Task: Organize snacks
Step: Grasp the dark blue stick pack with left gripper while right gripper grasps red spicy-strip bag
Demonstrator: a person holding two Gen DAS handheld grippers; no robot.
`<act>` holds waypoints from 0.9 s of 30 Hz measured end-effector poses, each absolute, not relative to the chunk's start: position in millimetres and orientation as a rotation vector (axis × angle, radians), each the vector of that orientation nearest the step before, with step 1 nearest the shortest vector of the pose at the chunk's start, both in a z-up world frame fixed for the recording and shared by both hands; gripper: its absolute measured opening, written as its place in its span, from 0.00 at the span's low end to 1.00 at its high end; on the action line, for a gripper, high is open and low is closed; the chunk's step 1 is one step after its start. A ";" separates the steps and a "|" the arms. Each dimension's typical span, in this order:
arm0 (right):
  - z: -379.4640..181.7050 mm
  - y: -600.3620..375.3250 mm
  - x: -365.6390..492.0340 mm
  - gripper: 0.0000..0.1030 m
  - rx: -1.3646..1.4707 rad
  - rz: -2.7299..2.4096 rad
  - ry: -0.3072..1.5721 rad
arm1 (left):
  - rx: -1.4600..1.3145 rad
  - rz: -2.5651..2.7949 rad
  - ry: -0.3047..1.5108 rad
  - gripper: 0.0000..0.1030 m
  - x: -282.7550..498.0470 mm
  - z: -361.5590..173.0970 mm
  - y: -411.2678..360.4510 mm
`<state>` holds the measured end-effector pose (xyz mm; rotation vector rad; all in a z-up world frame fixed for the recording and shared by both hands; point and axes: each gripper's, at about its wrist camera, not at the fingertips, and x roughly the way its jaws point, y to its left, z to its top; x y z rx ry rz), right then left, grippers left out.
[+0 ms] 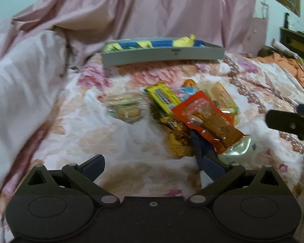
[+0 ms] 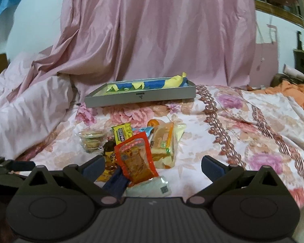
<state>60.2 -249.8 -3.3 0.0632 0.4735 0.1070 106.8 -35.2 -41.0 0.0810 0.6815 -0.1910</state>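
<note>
A grey tray (image 2: 140,98) sat at the far side of the flowered bedspread (image 2: 243,121), well beyond a heap of snacks (image 2: 135,147). The red packet (image 2: 136,158) topped that heap, its long axis running toward the right gripper (image 2: 152,167). Both it and the left gripper (image 1: 152,167) gaped wide and empty, the right seemingly the nearer.

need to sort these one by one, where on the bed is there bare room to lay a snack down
Bare bedspread lies right of the snack pile, out to the orange cloth. A narrower strip runs between the pile and the grey tray. Left of the clear cookie pack is free up to the pink quilt. The pile itself is crowded and overlapping.
</note>
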 end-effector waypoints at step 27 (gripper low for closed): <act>-50.5 -240.9 186.0 0.90 -0.059 0.456 0.811 | 0.035 -0.493 0.896 0.90 165.8 -75.9 -78.6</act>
